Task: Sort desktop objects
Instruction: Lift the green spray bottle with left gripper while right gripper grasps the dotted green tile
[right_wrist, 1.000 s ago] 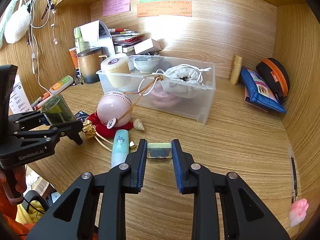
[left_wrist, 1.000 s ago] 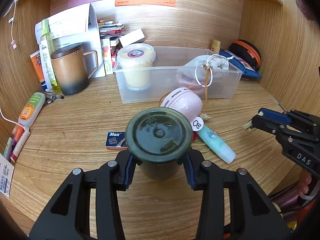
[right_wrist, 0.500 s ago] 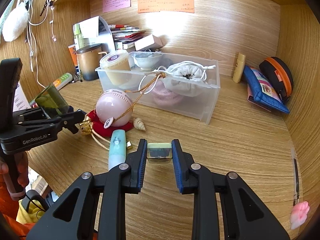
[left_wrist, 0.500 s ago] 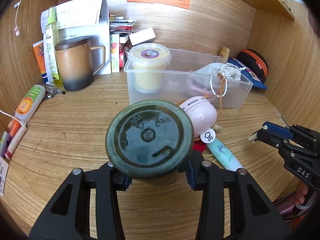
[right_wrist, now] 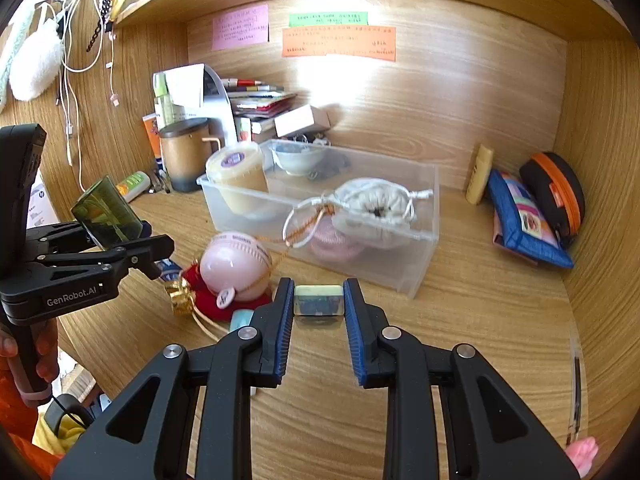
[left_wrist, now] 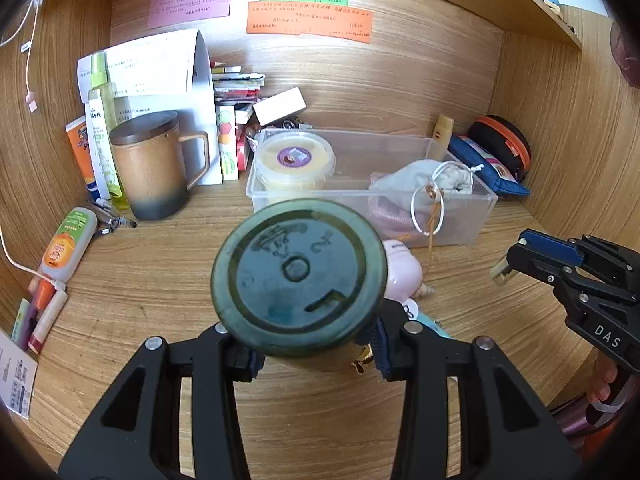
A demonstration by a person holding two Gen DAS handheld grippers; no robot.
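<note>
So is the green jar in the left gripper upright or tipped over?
Tipped. The green jar leans over between the left gripper's fingers, clear of the desk, with its round end turned toward that gripper's camera.

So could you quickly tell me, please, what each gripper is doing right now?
Left gripper: closed on the dark green jar, held off the desk.
Right gripper: closed on a small pale block.

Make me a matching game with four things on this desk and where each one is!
Things:
1. green jar
2. small block
3. yellow tub
4. brown mug

Places:
A. inside the clear bin
B. held in the right tongs
C. standing on the desk left of the bin
D. held in the left tongs

Pairs: 1-D, 2-B, 3-A, 4-C
</note>
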